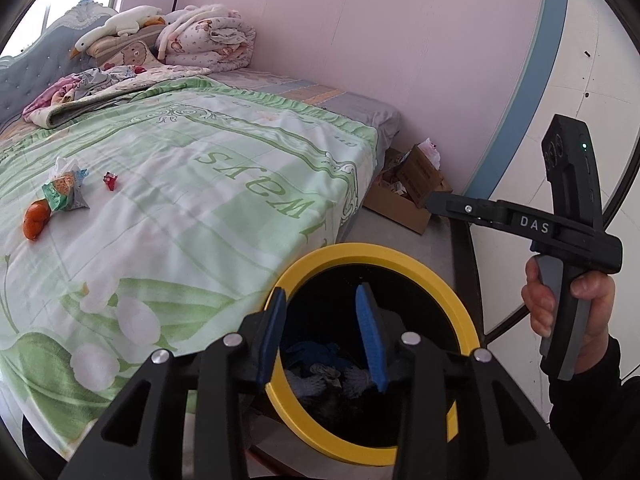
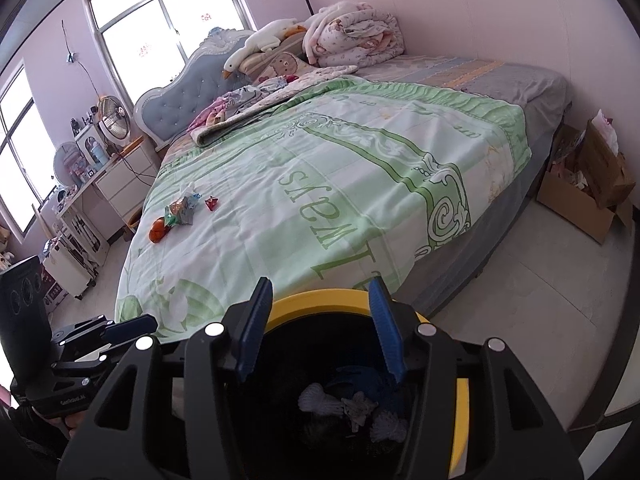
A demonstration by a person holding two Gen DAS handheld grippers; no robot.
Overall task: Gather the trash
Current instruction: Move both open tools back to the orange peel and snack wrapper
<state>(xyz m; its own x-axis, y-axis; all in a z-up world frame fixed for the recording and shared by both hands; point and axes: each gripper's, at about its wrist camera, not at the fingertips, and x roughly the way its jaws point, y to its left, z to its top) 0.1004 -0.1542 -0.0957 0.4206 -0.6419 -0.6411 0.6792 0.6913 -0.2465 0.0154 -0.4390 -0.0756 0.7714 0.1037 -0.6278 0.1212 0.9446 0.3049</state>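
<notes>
Bin (image 2: 462, 408) bottom dark; crumpled bits (image 2: 352, 404) hard to ID.

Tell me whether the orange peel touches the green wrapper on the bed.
Touching. The left wrist view shows the orange peel lying right against the green wrapper, with no blanket visible between them.

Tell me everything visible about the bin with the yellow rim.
The bin is round, with a broad yellow ring rim and a black inside; it looks like plastic. It stands upright and open, no lid showing, beside the foot corner of the bed. Inside lie white crumpled pieces and something dark blue. Both tools hang above its mouth, jaws apart, nothing between them; neither is seen touching it. Its outer wall and base are hidden.
</notes>
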